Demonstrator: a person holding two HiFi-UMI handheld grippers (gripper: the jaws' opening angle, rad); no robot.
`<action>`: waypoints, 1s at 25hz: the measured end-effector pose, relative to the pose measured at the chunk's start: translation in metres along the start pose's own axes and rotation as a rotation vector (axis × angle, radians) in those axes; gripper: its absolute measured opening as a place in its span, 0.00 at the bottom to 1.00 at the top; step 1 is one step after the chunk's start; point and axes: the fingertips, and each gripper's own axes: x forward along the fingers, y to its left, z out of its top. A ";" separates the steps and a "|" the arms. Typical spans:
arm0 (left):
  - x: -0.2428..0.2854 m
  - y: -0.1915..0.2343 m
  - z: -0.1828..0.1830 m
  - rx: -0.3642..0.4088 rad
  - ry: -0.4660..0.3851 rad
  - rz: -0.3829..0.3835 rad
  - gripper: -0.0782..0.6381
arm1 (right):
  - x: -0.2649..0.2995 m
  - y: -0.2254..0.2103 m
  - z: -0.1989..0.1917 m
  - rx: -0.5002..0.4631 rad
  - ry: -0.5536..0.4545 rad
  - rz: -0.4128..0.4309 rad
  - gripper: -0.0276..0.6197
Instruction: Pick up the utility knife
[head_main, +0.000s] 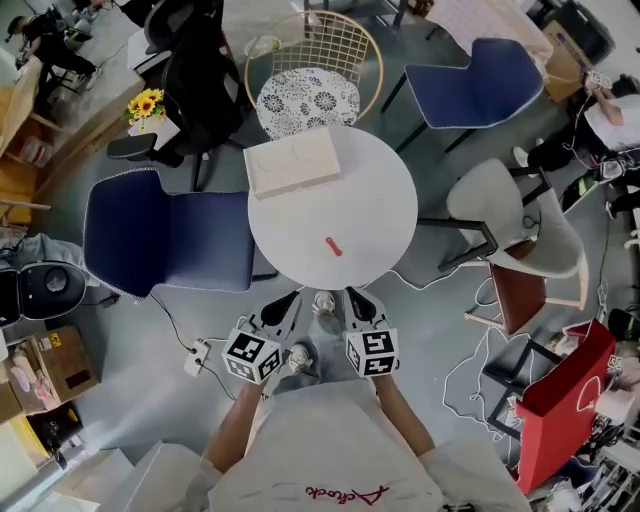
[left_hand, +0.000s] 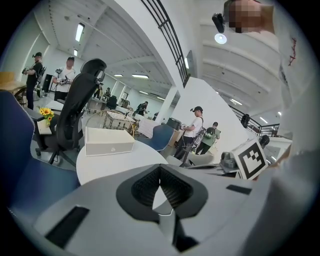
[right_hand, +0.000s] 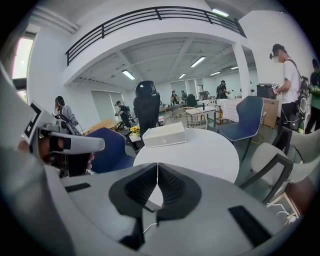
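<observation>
Down on the floor at the far left sits a cardboard carton, and I can't make out what it holds. On the round white table a flat white box lies closed at the far left edge, its contents hidden. Far right on the floor stands a red bag, and its inside isn't visible from here either. The red utility knife lies bare on the tabletop, nearer the person's side and a little right of the middle, well apart from the white box, with nothing on the table between it and the two grippers. The left gripper hovers just off the near rim with its jaws pressed together and nothing between them. The right gripper hangs beside it, likewise closed and empty, pointing roughly toward the knife. Around the table, a blue chair is pushed up to the left side, and a black office chair stands behind it near a bunch of sunflowers. A wire chair with a patterned cushion sits at the far side, another blue chair at the upper right, and a pale grey chair on the right. A white power strip lies on the floor by the left gripper, and loose cables trail across the floor on the right.
</observation>
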 end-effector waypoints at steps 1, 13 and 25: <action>0.002 0.000 -0.001 -0.001 0.004 0.001 0.13 | 0.002 -0.001 -0.002 0.003 0.008 0.003 0.07; 0.012 0.009 -0.011 -0.033 0.026 0.005 0.13 | 0.027 0.002 -0.028 -0.281 0.161 0.066 0.17; 0.015 0.015 -0.013 -0.051 0.031 0.007 0.13 | 0.050 0.004 -0.052 -0.439 0.269 0.098 0.26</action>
